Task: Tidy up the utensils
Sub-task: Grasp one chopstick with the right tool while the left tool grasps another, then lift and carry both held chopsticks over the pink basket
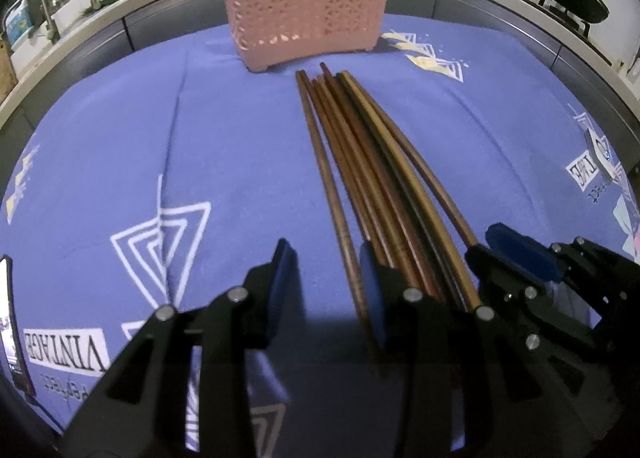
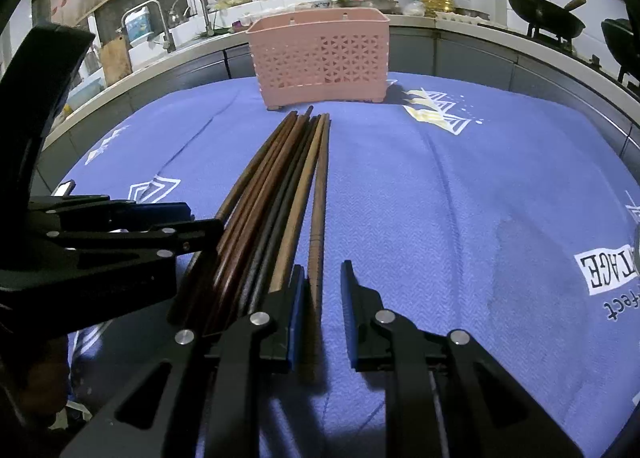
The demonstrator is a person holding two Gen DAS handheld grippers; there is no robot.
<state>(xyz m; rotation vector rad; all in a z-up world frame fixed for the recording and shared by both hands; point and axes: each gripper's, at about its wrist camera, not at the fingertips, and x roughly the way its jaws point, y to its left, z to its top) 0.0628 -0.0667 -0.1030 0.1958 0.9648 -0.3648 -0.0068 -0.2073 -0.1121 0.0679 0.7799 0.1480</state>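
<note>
Two grippers are straddling single chopsticks at the bundle's near end: left gripper part-open around the leftmost stick, right gripper narrower around the rightmost, neither pinched yet. Basket is sitting straight ahead. Next: close, lift.

Two low wrist views facing the pink basket, sharing chopsticks and blue cloth.

Dim indoor light, heavy fisheye bending, edges dark, perhaps slightly soft
</note>
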